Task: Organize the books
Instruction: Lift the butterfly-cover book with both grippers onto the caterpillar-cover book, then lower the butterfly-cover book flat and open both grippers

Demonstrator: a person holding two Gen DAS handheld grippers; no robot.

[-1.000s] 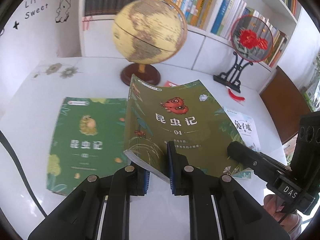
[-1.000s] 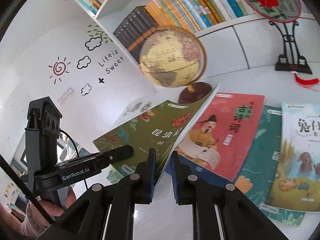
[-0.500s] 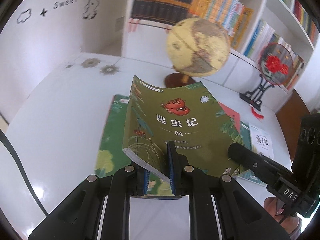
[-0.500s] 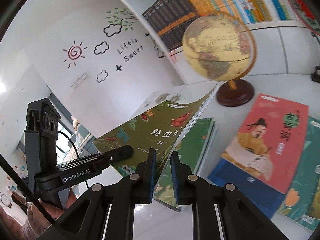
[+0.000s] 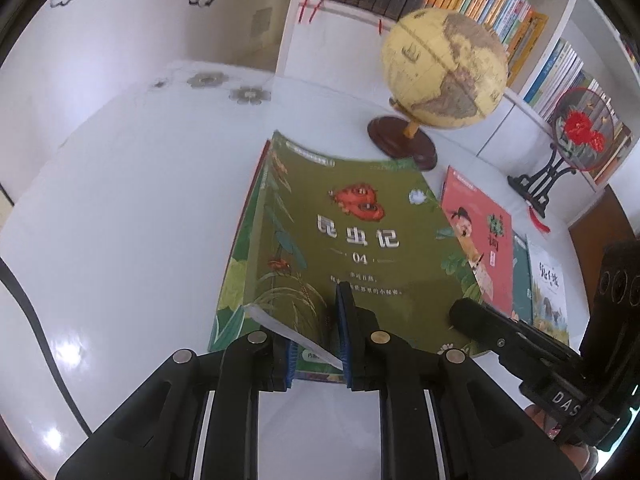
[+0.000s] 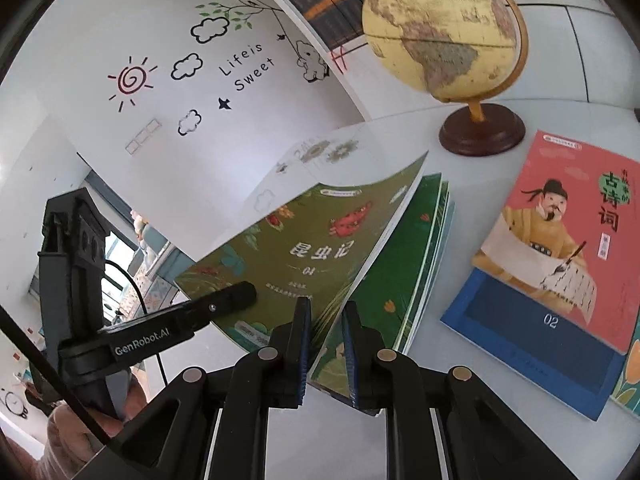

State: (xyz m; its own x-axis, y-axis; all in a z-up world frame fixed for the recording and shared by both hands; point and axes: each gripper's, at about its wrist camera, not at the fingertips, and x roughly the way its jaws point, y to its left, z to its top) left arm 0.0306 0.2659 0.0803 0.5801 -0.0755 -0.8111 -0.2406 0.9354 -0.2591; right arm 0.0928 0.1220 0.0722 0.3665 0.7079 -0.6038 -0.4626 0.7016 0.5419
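Observation:
An olive-green book [image 5: 360,240] numbered 04 hangs tilted just above a brighter green book [image 5: 234,280] that lies flat on the white table [image 5: 120,220]. My left gripper [image 5: 316,332] pinches the olive book's near edge; its jaws are opening slightly, with the pages still between the pads. In the right wrist view the olive book [image 6: 304,248] slopes over the green book [image 6: 404,248]. My right gripper [image 6: 328,308] is shut on the olive book's right edge. The left gripper [image 6: 244,292] shows at the book's lower left corner, held by a hand.
A globe [image 5: 444,76] stands behind the books. Flat on the table to the right are a pink poetry book [image 6: 560,240] on a blue one [image 6: 532,352] and a rabbit book [image 5: 548,288]. A red fan ornament [image 5: 580,132] and bookshelves [image 5: 480,0] line the back.
Both grippers have carried the olive book leftward and lower. It now hangs over the bright green book, which was beside it before. The pink book is uncovered.

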